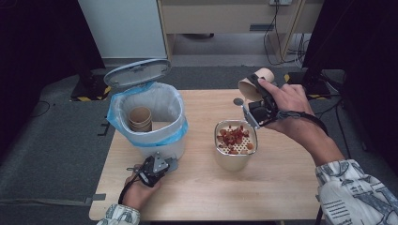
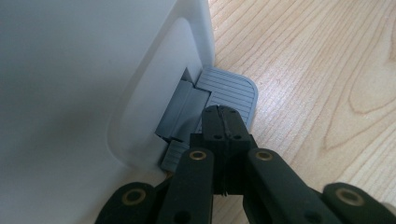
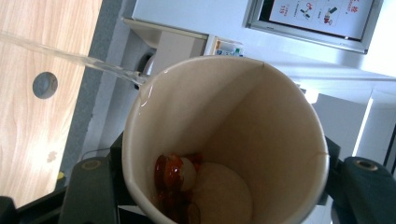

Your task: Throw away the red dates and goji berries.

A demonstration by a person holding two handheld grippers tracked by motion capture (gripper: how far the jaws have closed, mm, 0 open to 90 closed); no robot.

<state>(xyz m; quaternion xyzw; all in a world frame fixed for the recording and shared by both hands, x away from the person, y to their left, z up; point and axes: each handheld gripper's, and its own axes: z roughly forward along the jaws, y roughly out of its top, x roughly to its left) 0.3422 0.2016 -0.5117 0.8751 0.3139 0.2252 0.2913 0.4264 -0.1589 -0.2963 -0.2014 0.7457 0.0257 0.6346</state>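
Below and left of the right gripper point(image 1: 257, 101), clamped on a tipped cup point(image 1: 253, 83), the strainer point(image 1: 235, 138) is seen; the clenched left gripper point(image 1: 162, 165) presses the pedal point(image 2: 231, 91)

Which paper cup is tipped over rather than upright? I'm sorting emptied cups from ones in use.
The paper cup clamped in the right gripper, tilted above the strainer container; the other cups stand stacked upright inside the trash bin.
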